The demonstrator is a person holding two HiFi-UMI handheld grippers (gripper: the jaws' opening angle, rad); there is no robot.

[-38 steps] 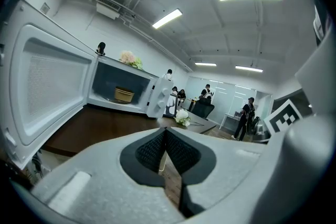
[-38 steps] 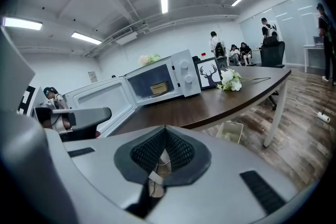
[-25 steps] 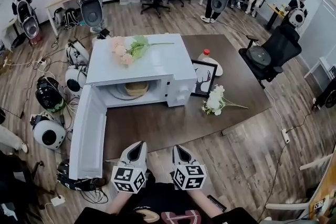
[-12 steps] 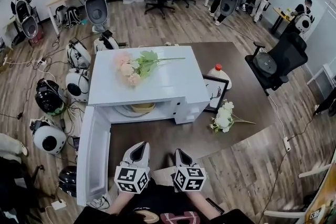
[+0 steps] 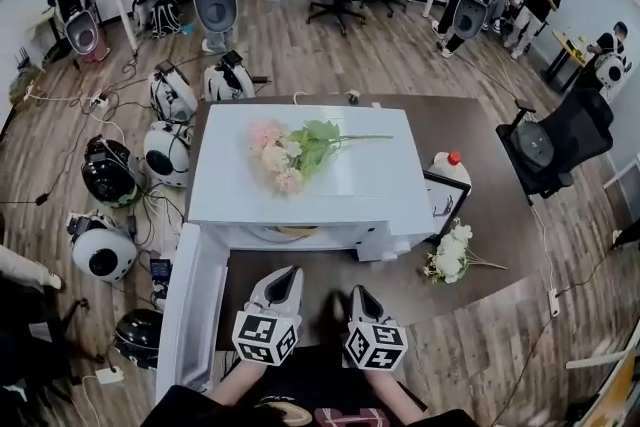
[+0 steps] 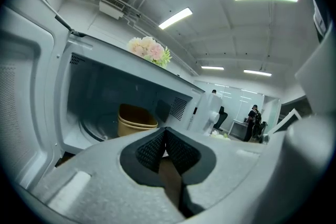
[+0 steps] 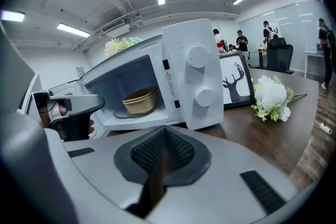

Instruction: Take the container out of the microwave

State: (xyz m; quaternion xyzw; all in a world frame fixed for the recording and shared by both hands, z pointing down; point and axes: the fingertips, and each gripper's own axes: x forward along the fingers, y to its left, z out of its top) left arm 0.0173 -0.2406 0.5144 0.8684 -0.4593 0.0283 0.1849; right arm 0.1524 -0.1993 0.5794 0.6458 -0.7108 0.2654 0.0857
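Observation:
A white microwave [image 5: 330,195] stands on the dark table [image 5: 320,280] with its door [image 5: 190,305] swung open to the left. Inside, on the glass turntable, sits a tan paper container [image 6: 136,120], seen also in the right gripper view [image 7: 139,100]; the head view shows only a sliver of it under the microwave's top. Both grippers hover side by side just before the opening, apart from the container. My left gripper [image 5: 287,275] is shut and empty, pointing into the cavity. Beside it, my right gripper [image 5: 358,293] is also shut with nothing held.
Pink flowers [image 5: 285,155] lie on the microwave's top. To the right are a framed deer picture [image 7: 235,78], white flowers [image 7: 270,97] and a red-capped bottle [image 5: 450,165]. Round devices [image 5: 105,255] and cables litter the floor at left. An office chair [image 5: 545,145] stands right; people are at the back.
Both grippers have moved forward toward the microwave opening, still shut. The microwave now sits nearer in the head view, so its top hides most of the container.

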